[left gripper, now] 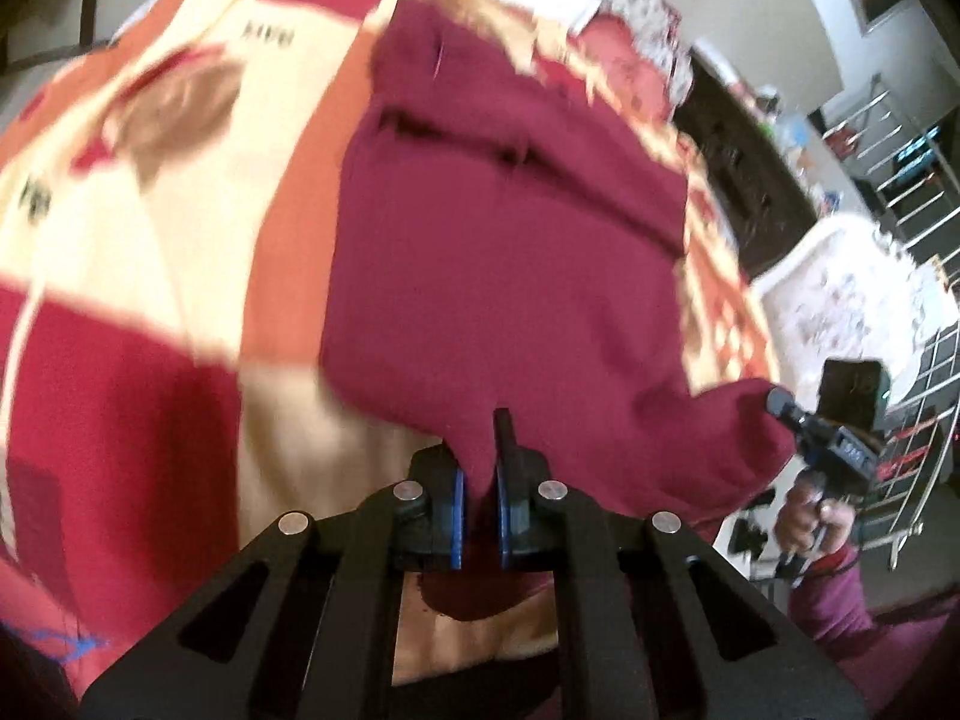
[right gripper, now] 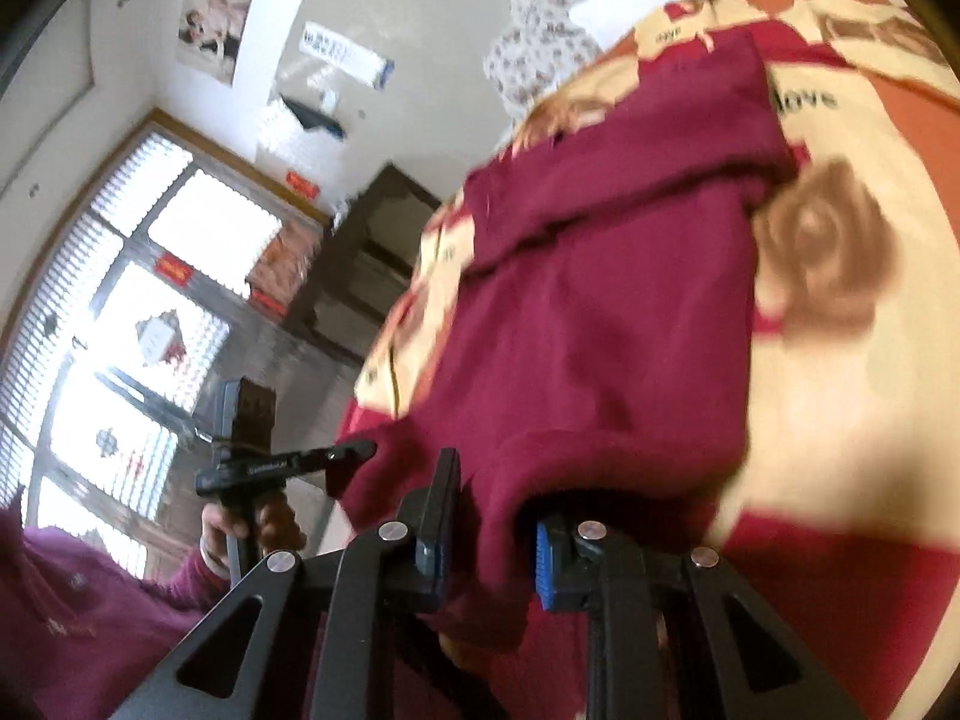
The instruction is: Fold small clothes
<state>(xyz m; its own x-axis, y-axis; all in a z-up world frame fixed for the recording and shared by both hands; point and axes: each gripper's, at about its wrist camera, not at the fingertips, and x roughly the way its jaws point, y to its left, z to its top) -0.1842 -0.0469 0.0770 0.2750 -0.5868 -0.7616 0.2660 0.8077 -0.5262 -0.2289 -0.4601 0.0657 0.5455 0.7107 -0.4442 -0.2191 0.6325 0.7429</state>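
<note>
A maroon garment (left gripper: 504, 252) lies spread over a bed, its near edge lifted by both grippers. My left gripper (left gripper: 480, 480) is shut on one near corner of the cloth, pinched between the blue pads. The right gripper (left gripper: 780, 405) shows at the right of the left wrist view, holding the other corner. In the right wrist view my right gripper (right gripper: 489, 516) is shut on a thick fold of the garment (right gripper: 606, 324), and the left gripper (right gripper: 360, 450) grips the cloth at the left. The frames are blurred.
A patterned red, orange and cream blanket (left gripper: 168, 228) covers the bed. A dark cabinet (right gripper: 366, 264) stands beside the bed near a window (right gripper: 120, 324). A metal rack (left gripper: 912, 192) and a floral pillow (left gripper: 840, 294) are at the right.
</note>
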